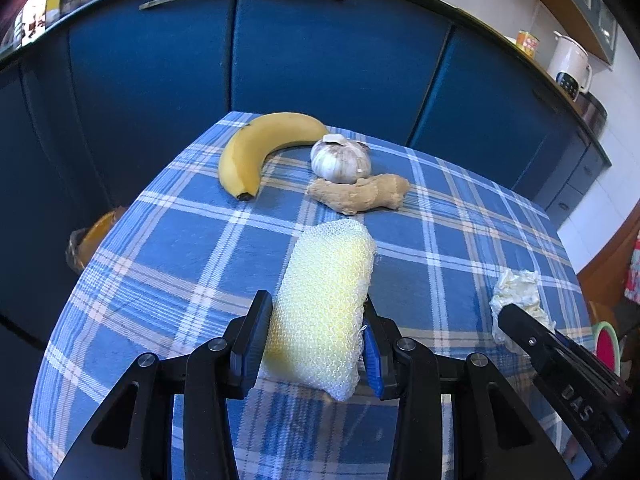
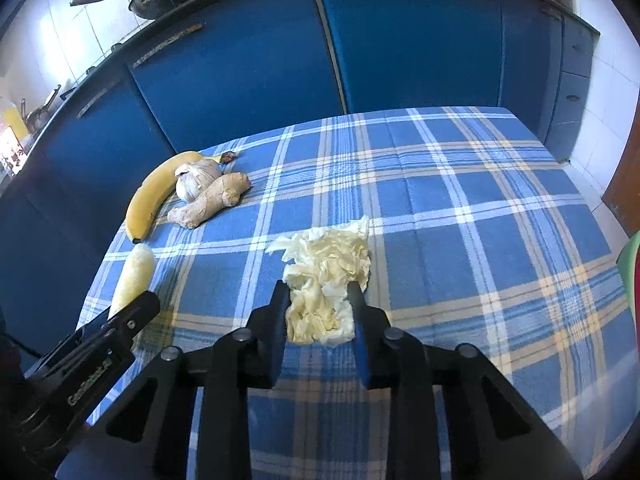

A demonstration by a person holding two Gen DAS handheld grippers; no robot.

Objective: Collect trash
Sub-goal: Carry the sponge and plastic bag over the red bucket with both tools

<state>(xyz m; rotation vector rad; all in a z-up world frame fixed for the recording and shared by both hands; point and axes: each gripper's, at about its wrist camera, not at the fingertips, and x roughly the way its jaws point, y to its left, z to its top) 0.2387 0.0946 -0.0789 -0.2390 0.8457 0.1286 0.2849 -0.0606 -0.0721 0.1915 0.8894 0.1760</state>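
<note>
A yellow sponge in white mesh [image 1: 328, 280] lies on the blue checked tablecloth [image 1: 180, 248], and my left gripper [image 1: 315, 303] is shut on its near half, pads pressed against both long sides. A crumpled white tissue [image 2: 328, 256] lies further right on the cloth. My right gripper [image 2: 318, 292] is shut on the tissue's near end, a finger touching each side. In the left wrist view the tissue [image 1: 516, 288] shows at the right with the right gripper [image 1: 506, 314] on it. In the right wrist view the sponge [image 2: 134, 276] sits at the left.
A banana [image 1: 248, 152], a garlic bulb [image 1: 340, 160] and a piece of ginger [image 1: 360, 194] lie together at the table's far side. Blue cabinets [image 1: 320, 48] stand behind. An orange object [image 1: 94, 236] sits below the left table edge, and a green and red object [image 2: 632, 264] at the right.
</note>
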